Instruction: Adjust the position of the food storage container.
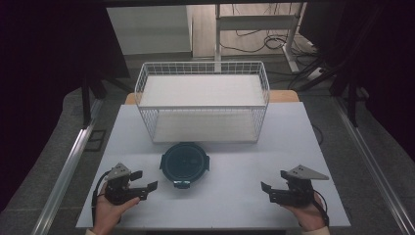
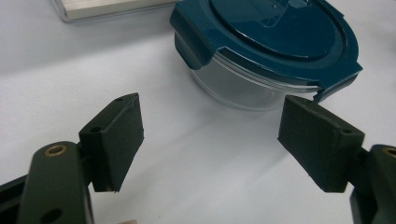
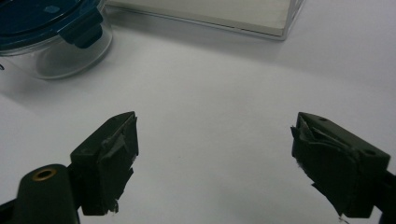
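Observation:
A round clear container with a dark teal clip-on lid (image 1: 184,163) stands on the white table, just in front of the wire basket (image 1: 203,100). My left gripper (image 1: 146,180) rests at the front left, held by a hand, jaws open and pointing toward the container (image 2: 266,51), which sits a short way ahead of the pads (image 2: 116,140). My right gripper (image 1: 269,192) is at the front right, open and empty, well apart from the container (image 3: 51,37), which lies at the upper left of its view.
The white wire basket has a pale board inside (image 3: 219,14) and stands at the table's back centre. The white tabletop (image 1: 235,186) stretches between both grippers. Dark curtains, metal rails and floor cables surround the table.

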Demonstrator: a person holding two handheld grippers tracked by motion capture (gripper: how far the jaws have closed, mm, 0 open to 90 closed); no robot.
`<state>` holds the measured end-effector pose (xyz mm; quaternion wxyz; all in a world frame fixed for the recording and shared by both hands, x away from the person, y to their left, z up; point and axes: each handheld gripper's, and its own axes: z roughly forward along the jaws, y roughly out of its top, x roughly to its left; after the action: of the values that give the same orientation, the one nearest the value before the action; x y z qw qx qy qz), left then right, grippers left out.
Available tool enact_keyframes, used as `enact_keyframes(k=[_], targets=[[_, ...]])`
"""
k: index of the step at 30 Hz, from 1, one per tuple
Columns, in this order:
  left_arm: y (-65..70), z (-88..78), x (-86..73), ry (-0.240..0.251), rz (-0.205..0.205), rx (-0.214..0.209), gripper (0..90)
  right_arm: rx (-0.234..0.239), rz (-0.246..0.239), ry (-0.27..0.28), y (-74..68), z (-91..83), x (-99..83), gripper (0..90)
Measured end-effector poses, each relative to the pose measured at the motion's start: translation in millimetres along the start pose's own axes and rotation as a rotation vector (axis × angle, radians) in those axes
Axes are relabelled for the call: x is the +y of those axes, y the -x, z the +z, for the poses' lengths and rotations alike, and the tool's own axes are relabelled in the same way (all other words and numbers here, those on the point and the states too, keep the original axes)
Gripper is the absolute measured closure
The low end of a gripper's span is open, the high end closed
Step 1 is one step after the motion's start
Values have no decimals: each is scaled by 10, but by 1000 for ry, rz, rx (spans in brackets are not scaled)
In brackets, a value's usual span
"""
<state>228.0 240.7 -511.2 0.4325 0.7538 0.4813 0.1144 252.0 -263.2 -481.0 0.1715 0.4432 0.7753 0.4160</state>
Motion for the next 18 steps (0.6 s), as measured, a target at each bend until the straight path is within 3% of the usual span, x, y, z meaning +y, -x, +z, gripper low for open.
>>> enact_keyframes(k=[10, 18], targets=[[11, -12, 0, 0, 8, 2, 225, 2, -23, -10, -10, 16, -5, 182], [21, -60, 59, 19, 7, -12, 257, 16, -2, 2, 11, -20, 7, 200]])
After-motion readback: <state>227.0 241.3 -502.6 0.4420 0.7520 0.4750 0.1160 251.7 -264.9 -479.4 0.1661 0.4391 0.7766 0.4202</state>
